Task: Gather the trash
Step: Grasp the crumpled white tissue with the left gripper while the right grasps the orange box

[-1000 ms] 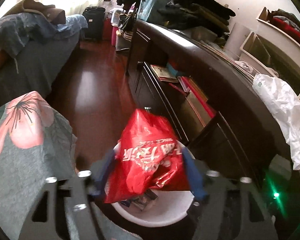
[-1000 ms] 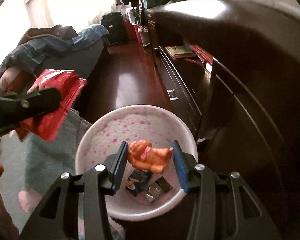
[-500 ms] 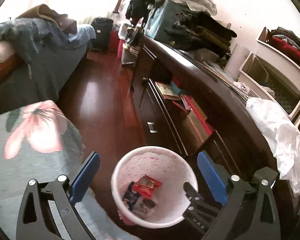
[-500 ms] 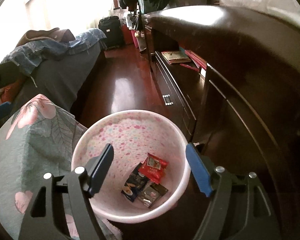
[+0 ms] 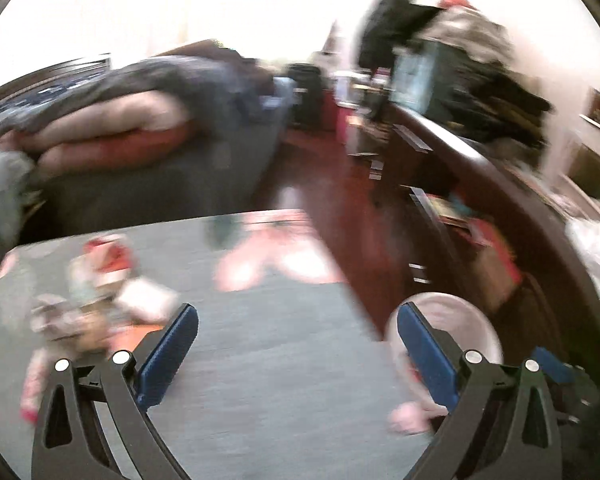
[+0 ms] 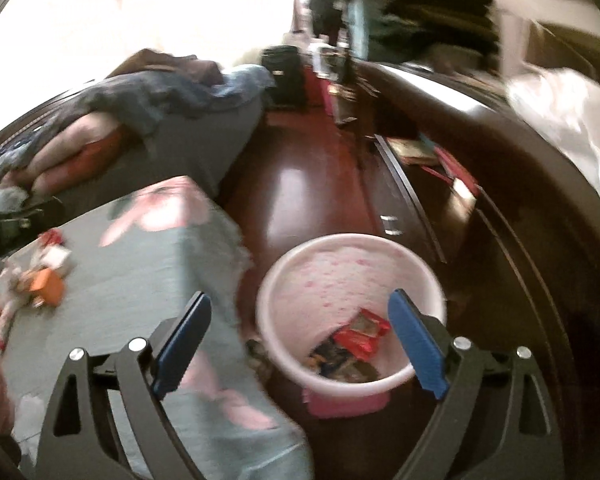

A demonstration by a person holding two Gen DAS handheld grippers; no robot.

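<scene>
A pink-speckled white trash bin [image 6: 350, 246] stands on the floor with a red wrapper [image 6: 362, 334] and other wrappers inside. It also shows in the left wrist view [image 5: 476, 322]. My right gripper [image 6: 298, 340] is open and empty above the bin's near left rim. My left gripper [image 5: 298, 350] is open and empty over the grey floral cloth [image 5: 268, 344]. A blurred pile of wrappers [image 5: 100, 292] lies on the cloth left of it; the same pile shows in the right wrist view [image 6: 40, 280]. Both views are motion-blurred.
A dark wooden cabinet [image 6: 520, 208] with shelves runs along the right, a white plastic bag [image 6: 572, 116] on top. A grey bed [image 5: 160, 160] with bedding lies at the left. Red-brown floor [image 6: 300, 196] runs between them.
Both grippers opened, dropping the red bag and the orange item into the bin. Both have since swung left and back, the left one over the cloth toward the wrapper pile.
</scene>
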